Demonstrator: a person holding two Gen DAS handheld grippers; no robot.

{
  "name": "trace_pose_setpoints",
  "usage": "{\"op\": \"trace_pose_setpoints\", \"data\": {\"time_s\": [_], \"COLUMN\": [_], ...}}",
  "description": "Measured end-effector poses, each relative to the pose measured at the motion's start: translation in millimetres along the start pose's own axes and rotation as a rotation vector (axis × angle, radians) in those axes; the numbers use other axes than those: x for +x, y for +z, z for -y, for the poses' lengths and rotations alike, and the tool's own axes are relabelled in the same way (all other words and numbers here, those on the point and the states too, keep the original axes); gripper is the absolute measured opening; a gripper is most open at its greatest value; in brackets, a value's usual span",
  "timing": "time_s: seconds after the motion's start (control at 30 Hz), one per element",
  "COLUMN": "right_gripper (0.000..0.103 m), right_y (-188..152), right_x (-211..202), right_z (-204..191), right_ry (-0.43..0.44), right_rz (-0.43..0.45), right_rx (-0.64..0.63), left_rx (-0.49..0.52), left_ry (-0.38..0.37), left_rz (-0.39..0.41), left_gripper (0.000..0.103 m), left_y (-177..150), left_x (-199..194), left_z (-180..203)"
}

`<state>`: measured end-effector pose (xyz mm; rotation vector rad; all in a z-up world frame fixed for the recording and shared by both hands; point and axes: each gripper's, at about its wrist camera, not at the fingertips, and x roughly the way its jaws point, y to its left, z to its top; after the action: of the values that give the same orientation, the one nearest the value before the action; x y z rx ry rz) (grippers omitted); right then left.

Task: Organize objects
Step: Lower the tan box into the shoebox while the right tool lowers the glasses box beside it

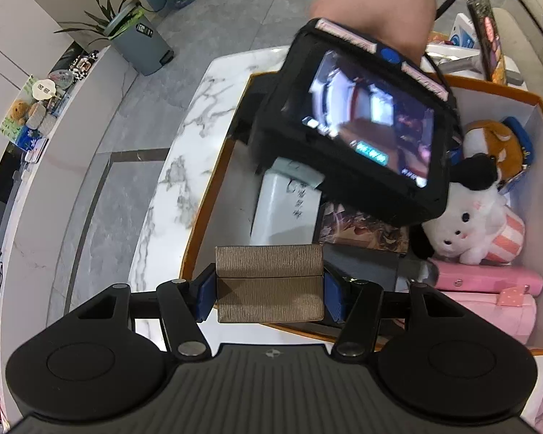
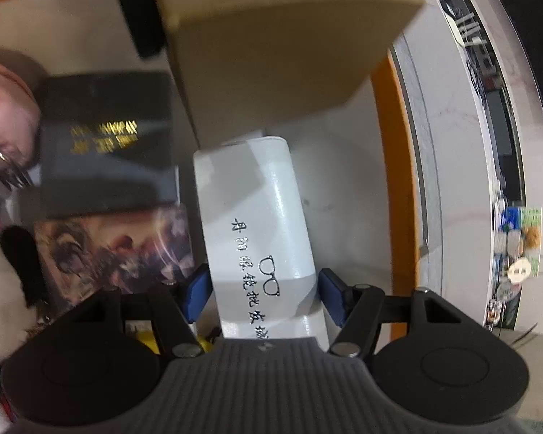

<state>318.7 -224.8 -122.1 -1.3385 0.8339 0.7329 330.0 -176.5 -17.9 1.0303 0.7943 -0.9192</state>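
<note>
My left gripper (image 1: 269, 289) is shut on a tan ribbed box (image 1: 269, 264), its blue pads pressed to the two sides, just over the near rim of an orange-edged storage box (image 1: 213, 181). In the right wrist view that tan box (image 2: 278, 36) hangs at the top. My right gripper (image 2: 264, 293) is shut on a white glasses case (image 2: 253, 217) with black lettering, which points down into the storage box (image 2: 391, 144). In the left wrist view the right gripper's camera body (image 1: 358, 137) hides its fingers, with the glasses case (image 1: 286, 209) below it.
Inside the storage box lie a dark book with gold lettering (image 2: 105, 144), an illustrated book (image 2: 116, 249), a white and black plush (image 1: 463, 217), a brown plush (image 1: 496, 141) and a pink case (image 1: 488, 278). The box stands on a marble table (image 1: 184, 152); a grey bin (image 1: 141, 47) is on the floor beyond.
</note>
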Motion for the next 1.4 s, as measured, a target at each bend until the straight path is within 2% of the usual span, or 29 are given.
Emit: {"op": "trace_pose_setpoints", "data": {"time_s": [0.33,0.57,0.9,1.13,1.3,1.4], "right_gripper": [0.065,0.071,0.071,0.07,0.071,0.071], "right_y": [-3.1,-7.6,-14.8,-25.0,-26.3,-26.7], "right_x": [6.5,-3.2,-7.8,-12.9,-16.7,-20.3], "right_z": [-1.4,-2.5,-13.5,-29.7,-35.1,-38.0], "right_ry": [-0.012,-0.045,-0.09,-0.097,-0.089,-0.087], "right_rz": [0.003,0.002,0.019,0.026,0.031,0.03], "right_rx": [0.042,0.052,0.094,0.09,0.105,0.108], "left_rx": [0.076,0.164,0.26,0.298,0.269,0.248], "left_ry": [0.011,-0.01,-0.02,-0.045,-0.05,-0.031], "left_rz": [-0.09,-0.157,-0.298,-0.322,-0.338,-0.313], "left_gripper": [0.067,0.067,0.067,0.067,0.073,0.075], "left_y": [12.3,14.5,20.0,15.5,14.0,12.9], "left_x": [15.2,29.3,67.2,78.4,84.1,78.7], "left_z": [1.5,6.6,9.5,13.8,10.5,7.6]}}
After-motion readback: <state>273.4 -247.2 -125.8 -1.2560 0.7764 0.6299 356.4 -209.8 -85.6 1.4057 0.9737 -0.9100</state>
